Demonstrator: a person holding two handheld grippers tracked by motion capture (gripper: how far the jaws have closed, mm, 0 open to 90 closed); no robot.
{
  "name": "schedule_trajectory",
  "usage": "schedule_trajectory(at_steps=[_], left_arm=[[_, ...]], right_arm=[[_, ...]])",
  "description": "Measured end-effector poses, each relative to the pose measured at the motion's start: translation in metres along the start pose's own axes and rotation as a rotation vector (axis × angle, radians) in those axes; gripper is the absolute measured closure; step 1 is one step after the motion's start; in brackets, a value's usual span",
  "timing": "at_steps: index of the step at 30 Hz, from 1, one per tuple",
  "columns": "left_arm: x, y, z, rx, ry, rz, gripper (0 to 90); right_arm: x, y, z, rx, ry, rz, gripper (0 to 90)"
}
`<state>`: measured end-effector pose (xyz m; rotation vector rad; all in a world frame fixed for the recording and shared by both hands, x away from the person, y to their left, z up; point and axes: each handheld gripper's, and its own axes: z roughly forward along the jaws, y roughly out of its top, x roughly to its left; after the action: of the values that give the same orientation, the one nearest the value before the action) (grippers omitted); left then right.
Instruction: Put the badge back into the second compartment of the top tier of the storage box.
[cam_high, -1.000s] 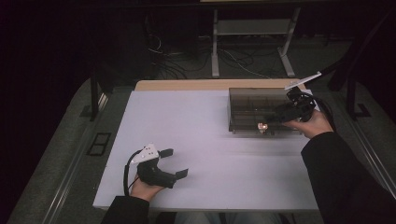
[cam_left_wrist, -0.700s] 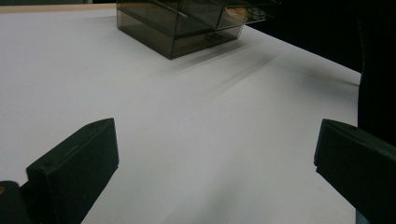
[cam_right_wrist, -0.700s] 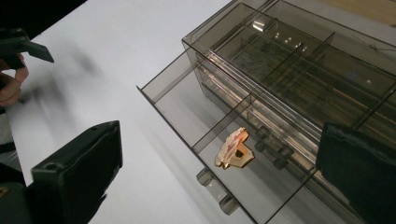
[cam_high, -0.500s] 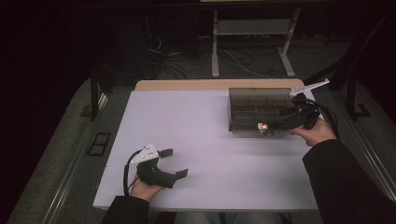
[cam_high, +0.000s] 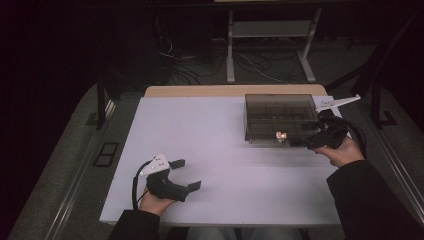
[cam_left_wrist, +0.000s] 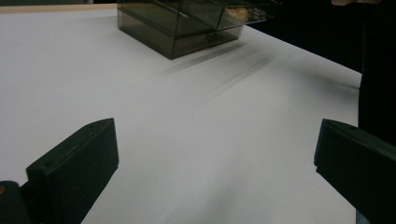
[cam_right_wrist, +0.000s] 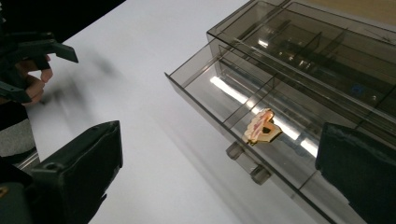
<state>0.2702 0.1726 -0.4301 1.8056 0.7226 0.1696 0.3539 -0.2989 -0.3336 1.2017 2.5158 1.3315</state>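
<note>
A smoked clear drawer box (cam_high: 280, 116) stands at the table's far right. Its low front drawer (cam_right_wrist: 233, 107) is slid partly out, and a small pink-and-gold trinket (cam_right_wrist: 262, 127) lies in it, glinting at the box's front (cam_high: 281, 135). My right gripper (cam_high: 303, 141) is open at the box's near right corner, pointing left along the drawer front; its jaws (cam_right_wrist: 219, 172) stand wide apart with the trinket and the drawer's pull tabs (cam_right_wrist: 243, 161) ahead. My left gripper (cam_high: 186, 174) rests open near the front left, empty (cam_left_wrist: 215, 168), facing the box (cam_left_wrist: 187, 23).
The white table top (cam_high: 215, 150) stretches bare between the two hands. A tan strip (cam_high: 230, 91) runs along the table's far edge. Beyond it are a metal stand (cam_high: 270, 45) and cables on a dark floor. The person's dark sleeve (cam_high: 365, 200) covers the near right corner.
My right gripper has come down from the box's right side to its near right corner and turned to point left along the drawer front. The left gripper has stayed put.
</note>
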Motion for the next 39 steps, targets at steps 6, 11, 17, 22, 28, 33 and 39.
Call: schedule_trajectory(at_steps=[6,11,17,22,28,33,39], left_arm=[[0.000,0.000,0.000,0.000,0.001,-0.001,0.0],[0.000,0.000,0.000,-0.002,0.001,-0.001,0.0],[0.000,0.000,0.000,-0.001,0.001,0.003,0.0],[0.000,0.000,0.000,-0.001,0.000,-0.001,0.0],[0.000,0.000,0.000,-0.001,0.002,-0.001,0.0],[0.000,0.000,0.000,-0.001,0.003,-0.003,0.0],[0.000,0.000,0.000,0.000,0.001,-0.002,0.0]], right_arm=[[0.011,-0.005,0.000,-0.009,0.006,-0.028,0.0],[0.017,-0.010,-0.001,-0.020,0.012,-0.036,0.0],[0.021,-0.019,-0.001,-0.034,0.024,-0.036,0.0],[0.024,-0.027,0.001,-0.046,0.031,-0.035,0.0],[0.028,-0.037,0.006,-0.046,0.032,-0.033,0.0],[0.031,-0.044,0.008,-0.054,0.036,-0.036,0.0],[0.034,-0.054,0.011,-0.057,0.041,-0.032,0.0]])
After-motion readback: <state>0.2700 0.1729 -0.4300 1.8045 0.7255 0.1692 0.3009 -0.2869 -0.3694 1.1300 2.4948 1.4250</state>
